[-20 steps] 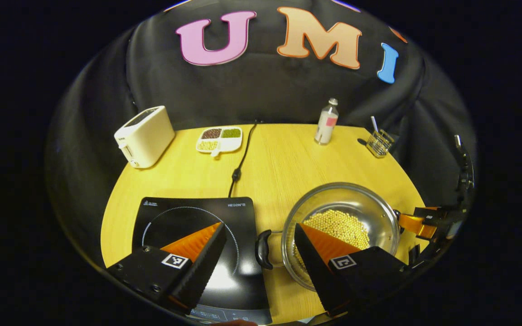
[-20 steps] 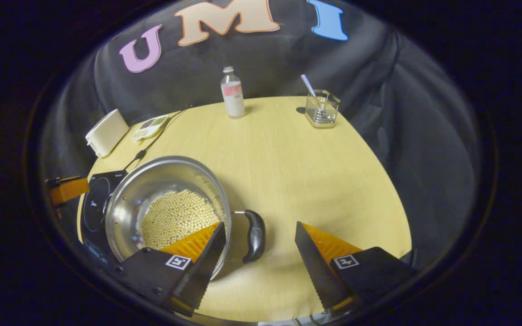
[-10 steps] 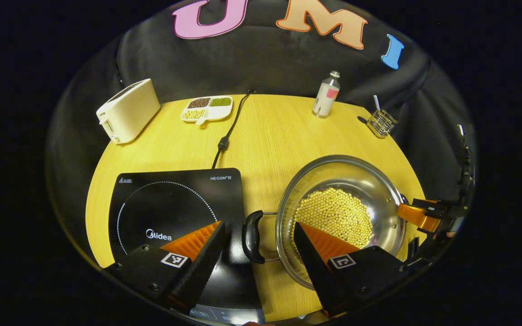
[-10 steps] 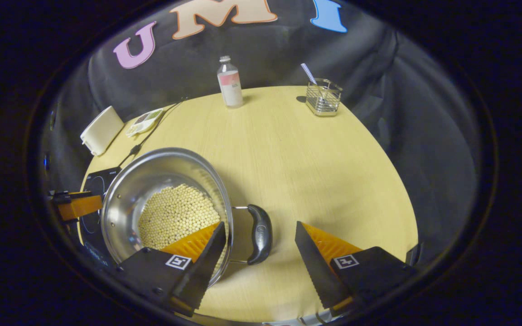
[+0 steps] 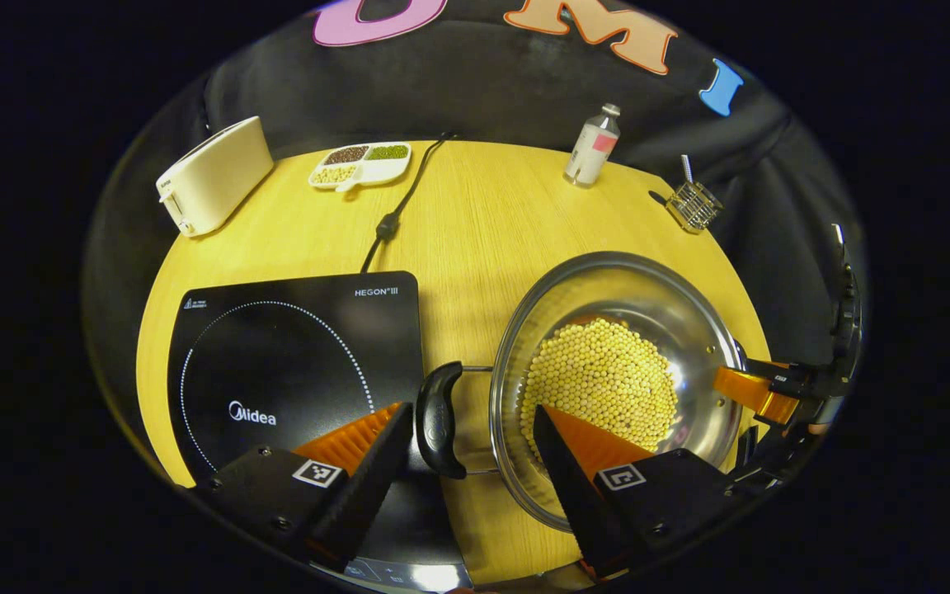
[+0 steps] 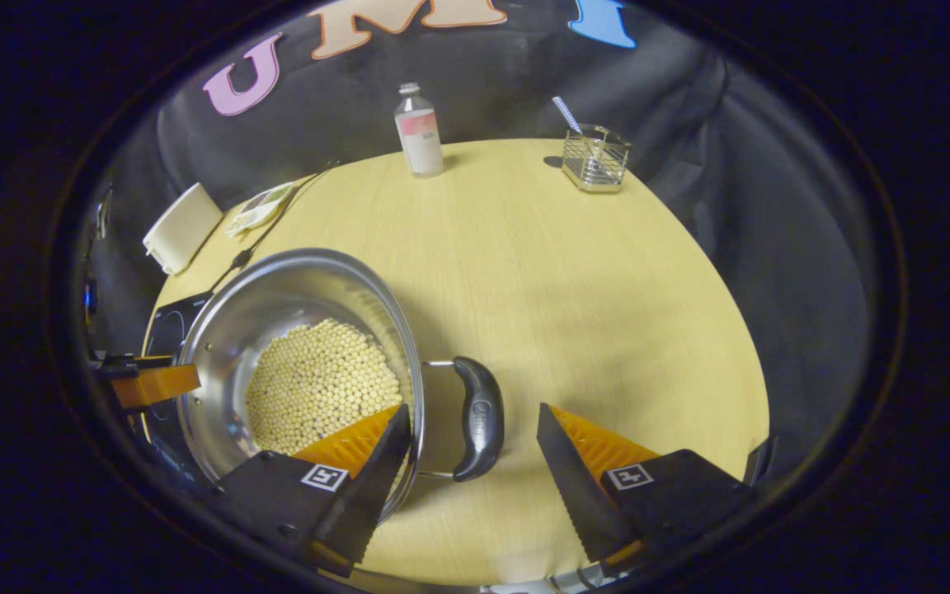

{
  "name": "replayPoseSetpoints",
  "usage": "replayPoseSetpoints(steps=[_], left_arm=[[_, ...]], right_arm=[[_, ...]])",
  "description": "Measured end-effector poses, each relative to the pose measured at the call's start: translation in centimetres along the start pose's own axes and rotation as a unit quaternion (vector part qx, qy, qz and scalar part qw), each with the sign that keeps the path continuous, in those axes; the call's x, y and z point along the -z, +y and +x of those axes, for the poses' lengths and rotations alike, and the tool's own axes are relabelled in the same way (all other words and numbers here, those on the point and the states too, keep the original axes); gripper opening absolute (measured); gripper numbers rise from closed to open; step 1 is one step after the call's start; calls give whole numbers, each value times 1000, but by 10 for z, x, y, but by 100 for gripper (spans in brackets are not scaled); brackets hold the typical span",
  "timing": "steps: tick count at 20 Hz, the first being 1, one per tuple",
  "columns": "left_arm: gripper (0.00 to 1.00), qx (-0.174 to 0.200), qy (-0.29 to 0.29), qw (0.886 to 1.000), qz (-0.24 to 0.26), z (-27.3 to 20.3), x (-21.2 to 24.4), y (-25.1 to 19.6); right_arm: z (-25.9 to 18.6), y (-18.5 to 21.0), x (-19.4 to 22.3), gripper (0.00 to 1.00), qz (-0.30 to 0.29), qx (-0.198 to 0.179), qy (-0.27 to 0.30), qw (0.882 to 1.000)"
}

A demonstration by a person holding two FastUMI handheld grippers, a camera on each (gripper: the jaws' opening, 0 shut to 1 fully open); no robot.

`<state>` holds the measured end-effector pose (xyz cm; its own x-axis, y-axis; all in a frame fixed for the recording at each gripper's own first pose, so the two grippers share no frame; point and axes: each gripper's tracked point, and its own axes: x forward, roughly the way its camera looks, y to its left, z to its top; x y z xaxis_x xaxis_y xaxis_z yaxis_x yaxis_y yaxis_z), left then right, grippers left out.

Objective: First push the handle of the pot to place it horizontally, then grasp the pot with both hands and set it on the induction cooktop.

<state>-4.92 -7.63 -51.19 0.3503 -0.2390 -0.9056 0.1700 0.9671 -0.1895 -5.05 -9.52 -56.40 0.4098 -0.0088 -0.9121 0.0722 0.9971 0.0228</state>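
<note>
Pot (image 5: 615, 379) of pale beans (image 5: 603, 384) sitting on the yellow table (image 5: 475, 223), just to the right of the induction cooktop (image 5: 293, 355), not yet on it. Showing two side handles, both lying flat: left handle (image 5: 437, 419) overlapping the cooktop's near right corner, right handle (image 6: 480, 417) pointing out over bare table. Hanging spread open above the left handle, left gripper (image 5: 465, 441), one finger over the cooktop, the other over the pot's rim, handle in the gap but untouched. Hovering likewise, right gripper (image 6: 467, 441), wide apart, right handle between the fingers, one finger over the rim and beans, the other over wood. Running each handle's long axis across the gap's line, roughly along the fingers, so closing should be pinching each bar across its narrow width. Looking equally near, each gripper to its own handle; probably needing only a short drop before clamping. Judging the lift next, then a carry leftward onto the cooktop.
</note>
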Motion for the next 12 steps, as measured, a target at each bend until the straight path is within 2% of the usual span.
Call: replayPoseSetpoints(steps=[6, 7, 8, 9, 10, 11, 12], left_arm=[[95, -13, -3, 1000, 25, 5, -2, 2], [92, -19, -1, 999, 33, 6, 0, 3], [95, -22, 0, 999, 41, 8, -1, 4], [84, -26, 1, 999, 47, 7, 0, 5], [82, -28, 2, 998, 48, 8, 0, 6], [83, -29, 2, 998, 46, 8, -1, 6], [77, -31, 0, 998, 45, 8, -2, 7]], right_arm=[[9, 5, 13, 95, 16, -19, 23, 999], [10, 10, 11, 92, 26, -30, 27, 999], [11, 15, 12, 80, 36, -38, 31, 998], [13, 13, 11, 71, 39, -33, 31, 998], [12, 12, 11, 63, 40, -31, 32, 998], [10, 13, 10, 66, 49, -30, 34, 998], [12, 14, 10, 61, 56, -32, 36, 997]])
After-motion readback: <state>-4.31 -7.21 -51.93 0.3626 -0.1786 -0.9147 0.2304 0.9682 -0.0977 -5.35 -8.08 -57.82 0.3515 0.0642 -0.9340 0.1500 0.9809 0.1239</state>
